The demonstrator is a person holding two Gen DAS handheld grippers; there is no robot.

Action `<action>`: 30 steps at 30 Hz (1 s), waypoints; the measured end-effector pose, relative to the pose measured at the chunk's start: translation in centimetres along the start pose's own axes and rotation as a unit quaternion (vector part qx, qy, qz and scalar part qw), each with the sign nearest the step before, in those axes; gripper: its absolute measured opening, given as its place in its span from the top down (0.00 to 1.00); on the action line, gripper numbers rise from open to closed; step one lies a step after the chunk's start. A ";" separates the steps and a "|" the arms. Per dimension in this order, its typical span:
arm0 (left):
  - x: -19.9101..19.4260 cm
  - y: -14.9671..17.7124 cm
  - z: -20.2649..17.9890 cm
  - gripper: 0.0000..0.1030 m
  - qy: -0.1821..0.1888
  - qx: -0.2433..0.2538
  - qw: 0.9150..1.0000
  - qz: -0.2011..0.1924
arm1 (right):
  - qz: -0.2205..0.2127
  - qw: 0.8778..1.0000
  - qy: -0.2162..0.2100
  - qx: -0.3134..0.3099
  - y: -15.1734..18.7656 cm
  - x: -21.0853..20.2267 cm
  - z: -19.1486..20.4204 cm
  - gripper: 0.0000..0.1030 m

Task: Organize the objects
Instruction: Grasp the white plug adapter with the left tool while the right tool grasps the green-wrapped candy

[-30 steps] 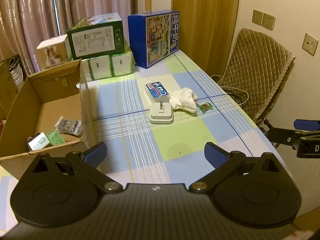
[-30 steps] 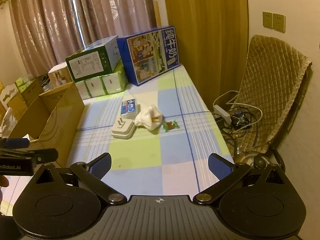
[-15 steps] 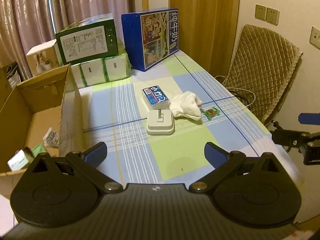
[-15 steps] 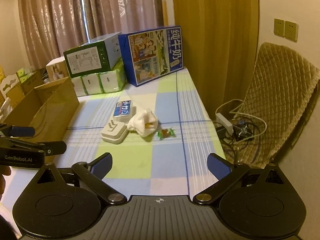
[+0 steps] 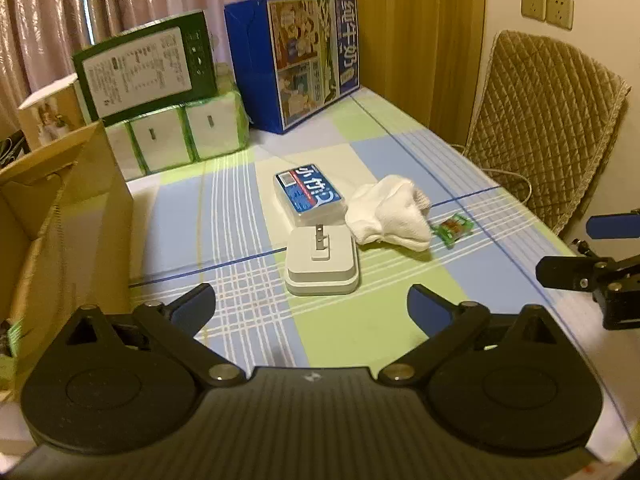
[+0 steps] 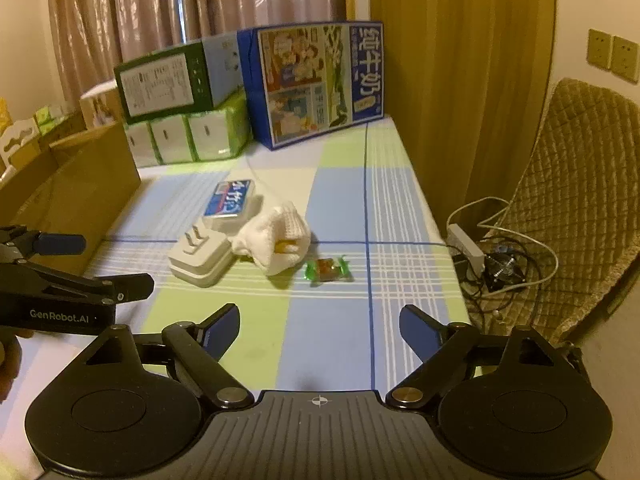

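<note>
Blue pads stand wide apart on both tools, so we read the left gripper and the right gripper as released, with nothing between their fingers. Compared with the views one second ago, we have brought the left gripper away from the cardboard box and forward toward the group of loose items: the box interior, visible a second ago with small packets inside, now sits mostly off the left edge, and the white charger lies directly ahead between the finger lines. The right gripper has also advanced and now faces the candy in its green wrapper. The four remaining items have not shifted on the checked tablecloth: the charger rests prongs up, the blue-labelled pack lies just behind it, touching or nearly so, the white sock lies just beside both, and the candy lies just beyond the sock toward the chair. We judge that the deposit step at the box is complete and a new pickup is beginning, with the charger the likely target for the left tool. The upright prongs may obstruct a grasp from above; we advise closing across the body's side walls.
</note>
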State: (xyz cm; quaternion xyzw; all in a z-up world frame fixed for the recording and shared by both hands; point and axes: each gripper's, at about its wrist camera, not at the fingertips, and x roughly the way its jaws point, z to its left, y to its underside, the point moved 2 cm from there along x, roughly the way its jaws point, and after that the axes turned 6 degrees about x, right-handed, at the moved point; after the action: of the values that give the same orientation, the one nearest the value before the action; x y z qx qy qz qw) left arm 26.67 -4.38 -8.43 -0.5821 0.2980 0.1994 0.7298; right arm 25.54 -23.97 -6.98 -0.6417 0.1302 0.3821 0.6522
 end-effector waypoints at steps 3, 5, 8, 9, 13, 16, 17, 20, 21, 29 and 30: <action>1.9 0.0 0.3 0.08 0.003 -0.004 1.000 0.008 | 0.007 1.000 -0.006 -0.001 0.0 2.0 -0.4 0.19; 3.0 -0.1 0.4 0.09 0.005 -0.004 1.000 0.011 | 0.012 1.000 -0.009 -0.007 -0.1 3.3 -0.5 0.20; 4.3 -0.2 0.6 0.10 0.007 -0.004 1.000 0.012 | 0.021 1.000 -0.007 -0.013 -0.2 5.0 -0.8 0.22; 4.7 -0.3 0.7 0.10 0.007 -0.004 1.000 0.011 | 0.023 1.000 -0.006 -0.013 -0.3 5.6 -0.9 0.23; 5.9 -0.3 1.0 0.12 0.010 -0.006 1.000 0.014 | 0.028 0.999 -0.007 -0.019 -0.6 7.9 -1.3 0.23; 6.6 -0.3 1.0 0.12 0.014 -0.003 1.000 0.014 | 0.031 0.999 -0.008 -0.023 -0.9 9.3 -1.3 0.24; 6.9 -0.3 1.0 0.12 0.016 -0.003 1.000 0.015 | 0.032 0.999 -0.007 -0.025 -1.0 9.7 -1.2 0.24; 7.4 -0.4 0.9 0.12 0.019 -0.003 1.000 0.016 | 0.035 0.999 -0.004 -0.034 -1.1 11.0 -1.0 0.27; 7.6 -0.5 0.9 0.13 0.020 -0.003 1.000 0.016 | 0.035 0.999 -0.003 -0.038 -1.2 11.3 -1.0 0.28; 8.5 -0.5 0.6 0.14 0.022 -0.001 1.000 0.013 | 0.022 0.999 -0.003 -0.049 -1.4 12.7 -0.8 0.40; 8.6 -0.5 0.7 0.15 0.022 -0.002 1.000 0.014 | 0.020 0.999 -0.004 -0.049 -1.4 12.8 -0.8 0.43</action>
State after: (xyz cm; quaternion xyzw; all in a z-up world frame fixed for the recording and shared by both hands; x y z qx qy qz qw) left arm 33.51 -4.34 -13.68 -0.5834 0.3219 0.1974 0.7191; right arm 35.36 -20.31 -14.46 -0.6687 0.1218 0.4038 0.6124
